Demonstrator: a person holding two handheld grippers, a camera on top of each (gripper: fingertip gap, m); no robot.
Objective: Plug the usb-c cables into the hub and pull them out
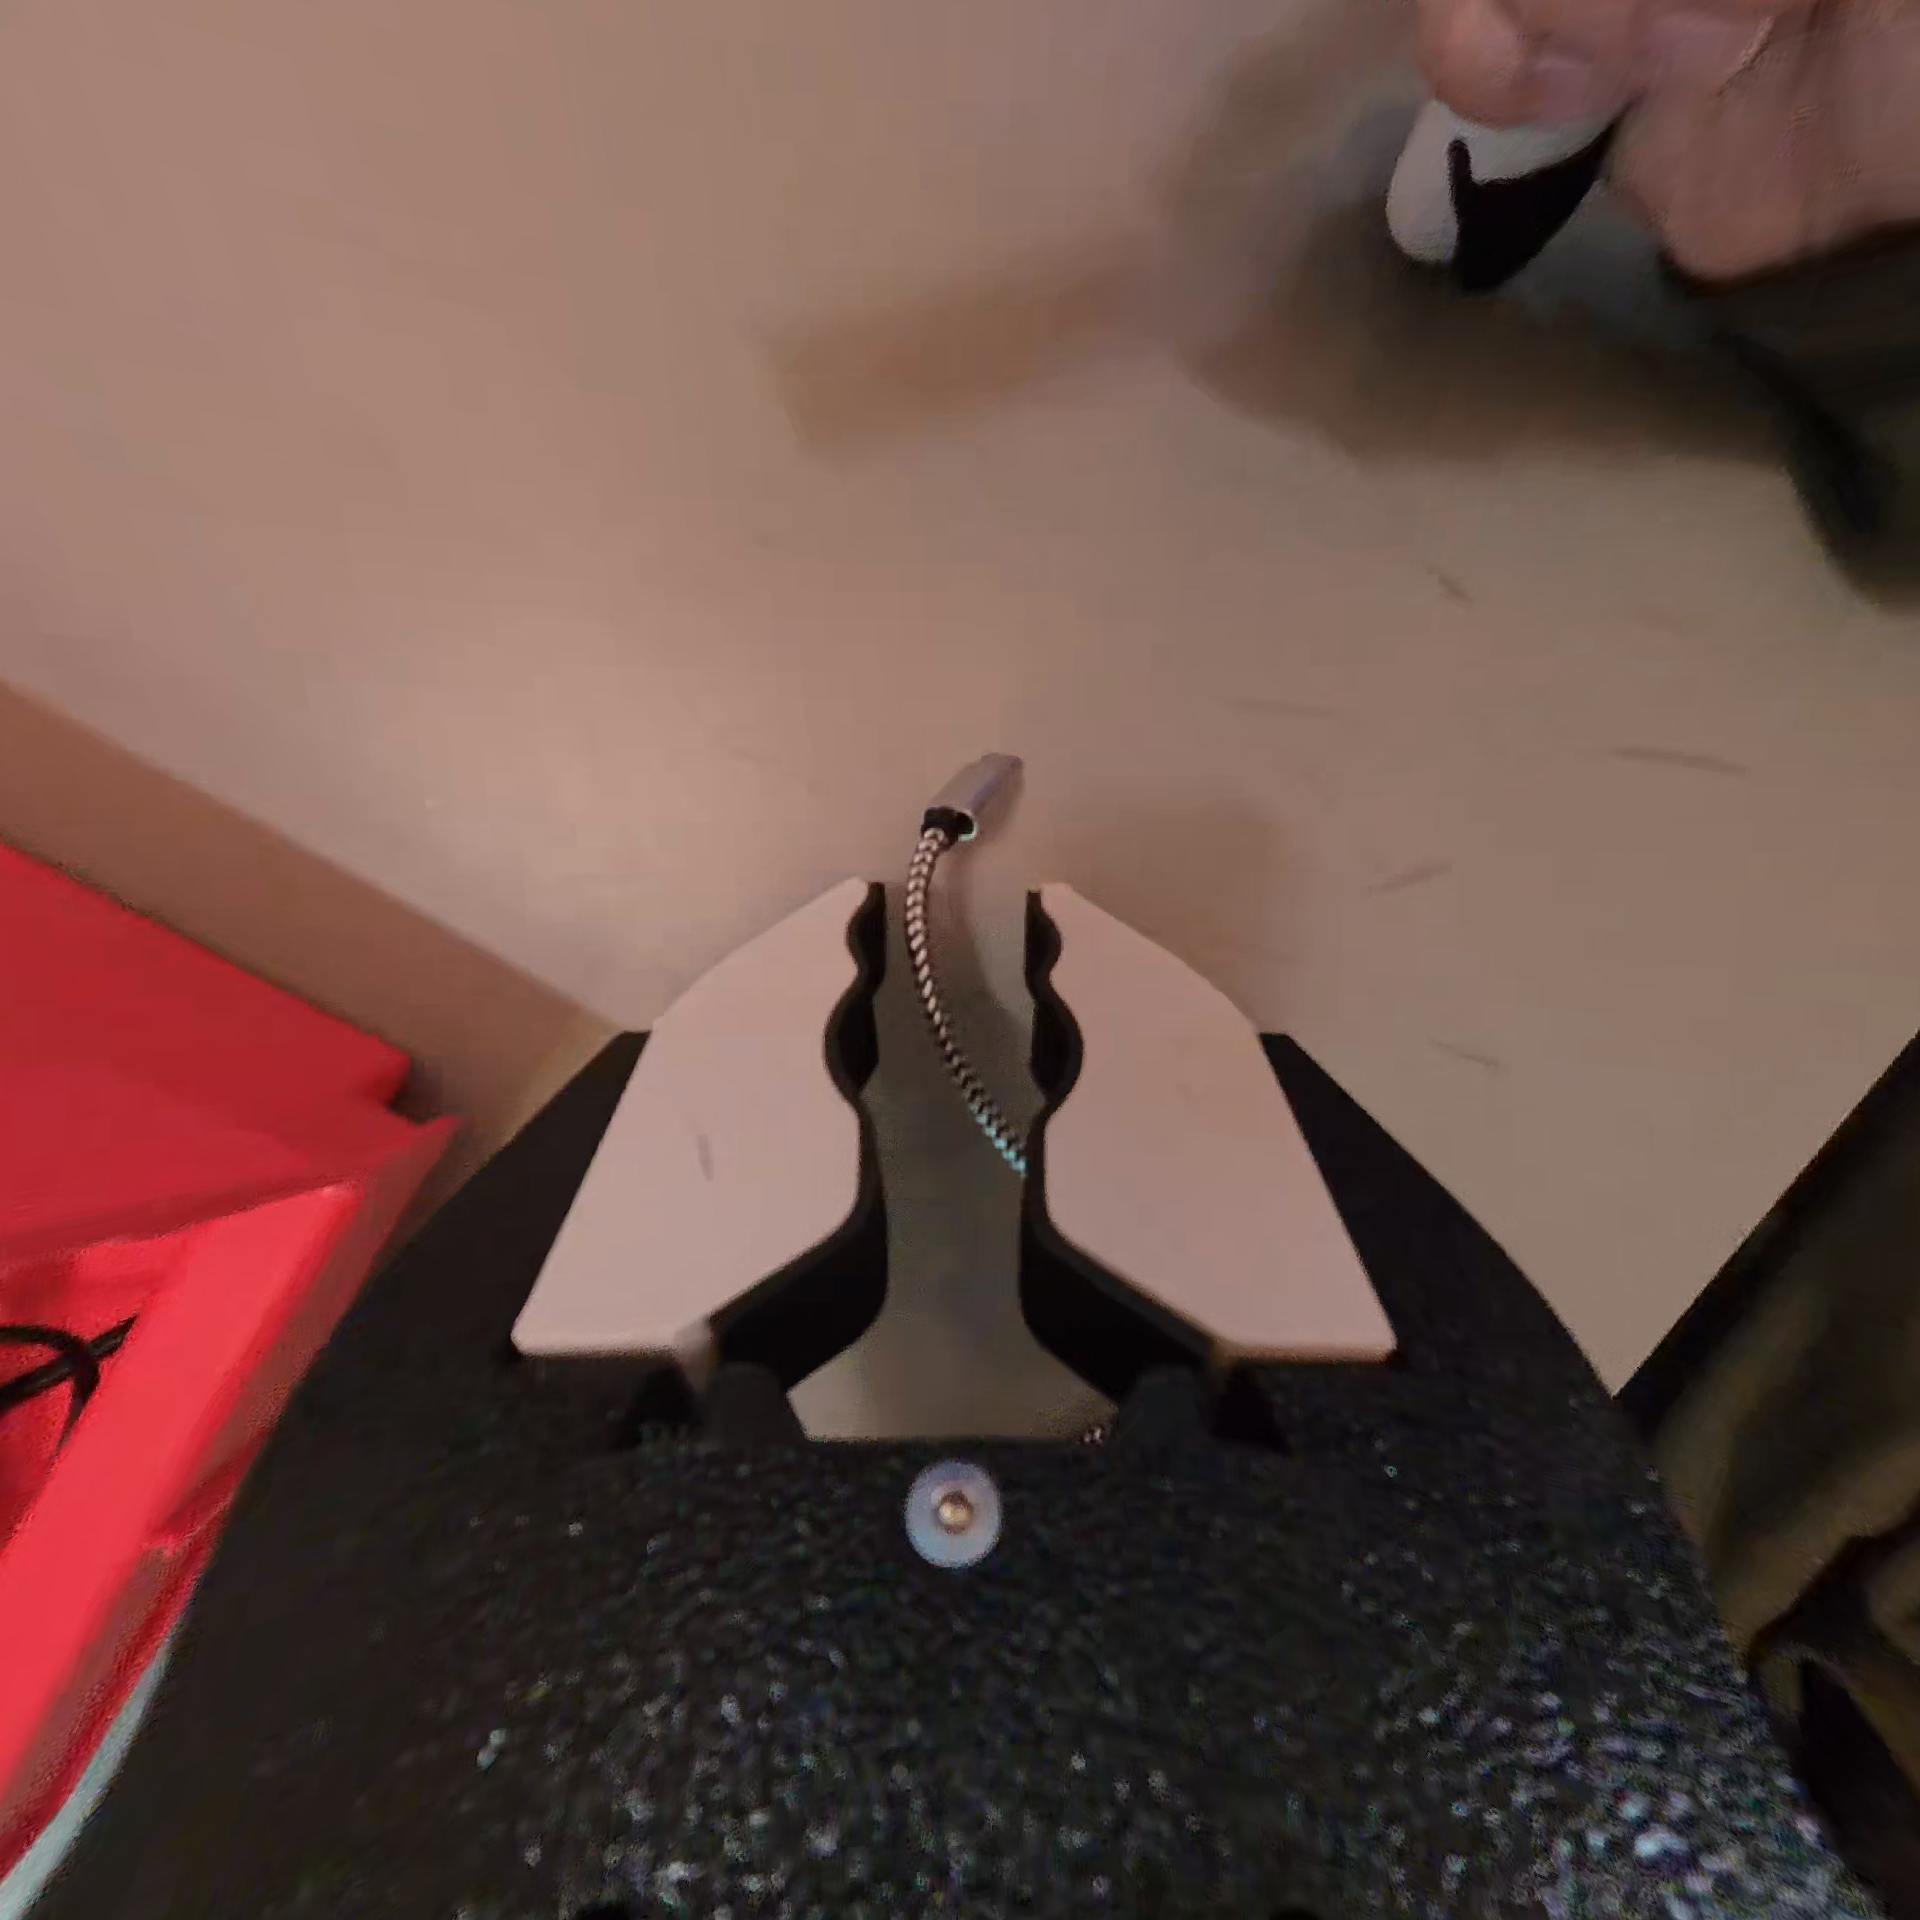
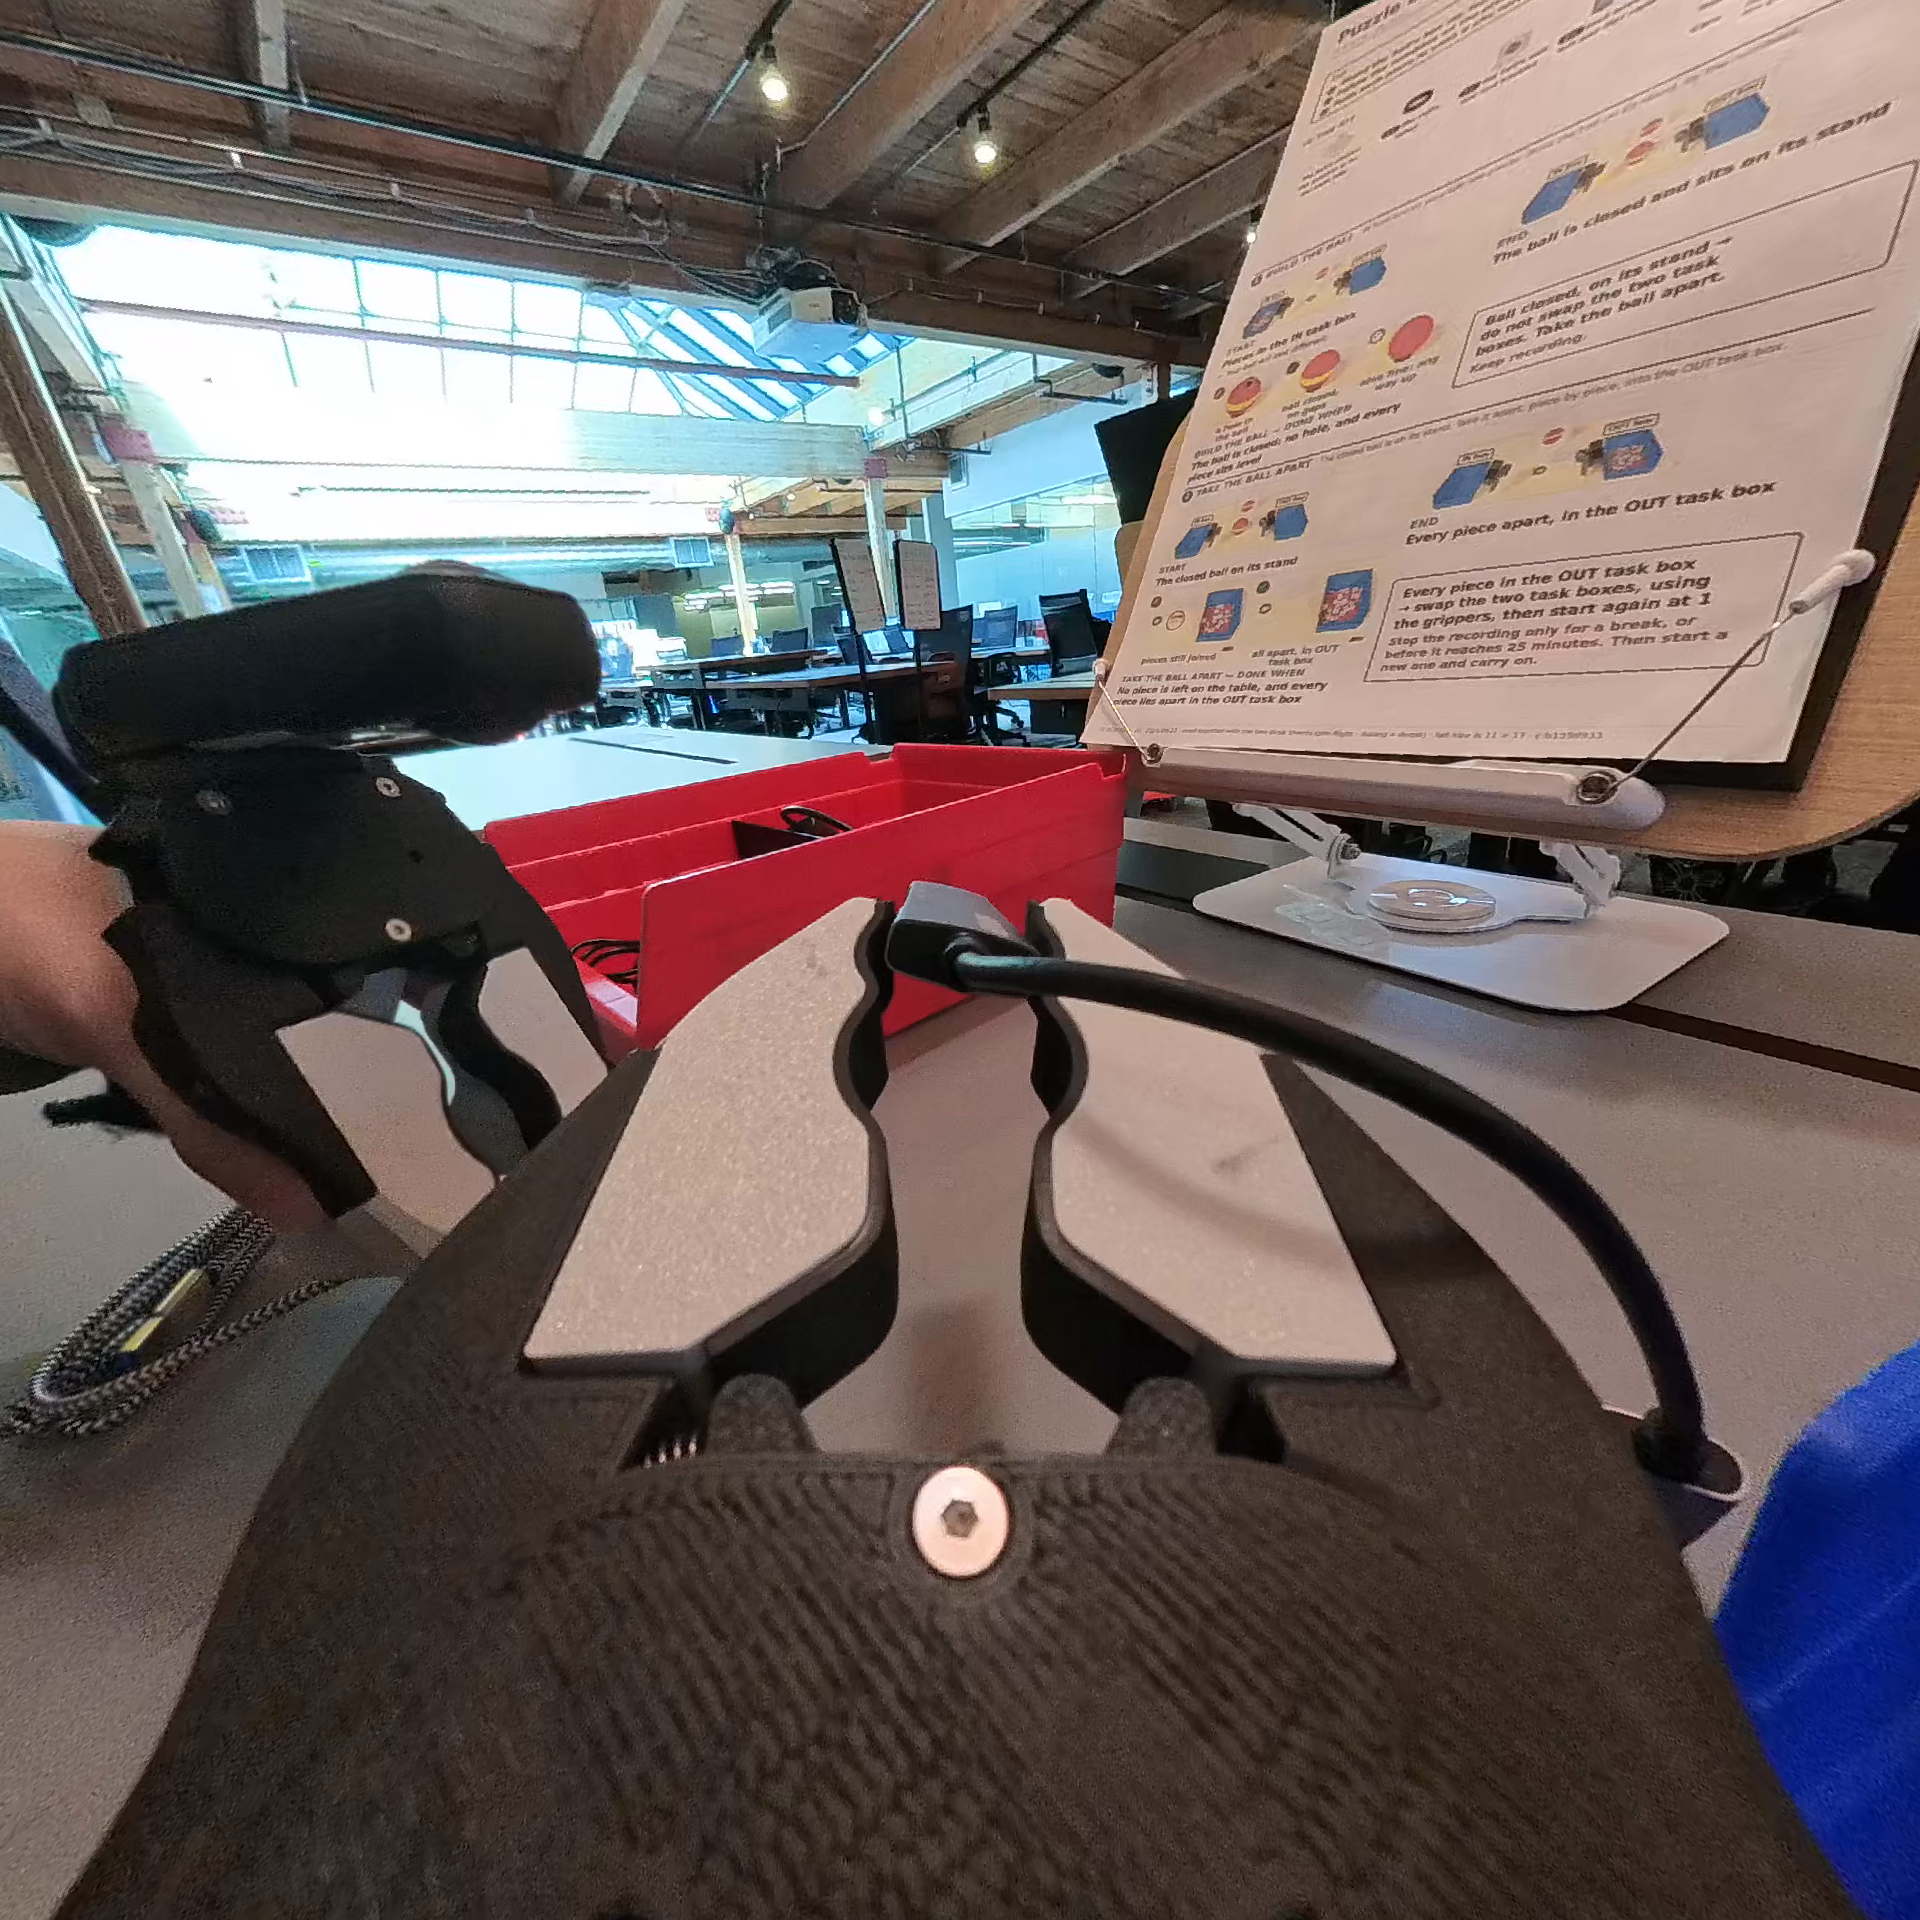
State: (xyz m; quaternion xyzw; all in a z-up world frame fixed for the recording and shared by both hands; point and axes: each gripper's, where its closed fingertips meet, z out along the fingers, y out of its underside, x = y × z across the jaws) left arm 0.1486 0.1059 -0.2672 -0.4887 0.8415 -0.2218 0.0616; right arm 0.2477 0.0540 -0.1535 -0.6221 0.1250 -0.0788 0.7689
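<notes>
My left gripper (image 1: 956, 894) points down at the pale table (image 1: 623, 468). A braided black-and-white cable (image 1: 940, 997) runs between its fingers, and its silver USB-C plug (image 1: 982, 795) sticks out past the tips. The cable is sharp while the table is blurred. My right gripper (image 2: 956, 909) is shut on a black plug (image 2: 940, 920), whose thick black cable (image 2: 1351, 1049) arcs off to the right. The left gripper (image 2: 426, 1174) also shows at the left of the right wrist view, tilted down over a coil of braided cable (image 2: 135, 1320). No hub body is clearly in view.
A red box (image 2: 831, 852) with black cables inside stands behind the grippers; it also shows at the left of the left wrist view (image 1: 156, 1247). A stand (image 2: 1455, 935) holding a printed sheet (image 2: 1507, 416) is at the right. Something blue (image 2: 1829, 1610) is at the lower right. A hand (image 1: 1662, 125) is at the top right. The gap from one gripper's tips to the other's is roughly 15 centimeters.
</notes>
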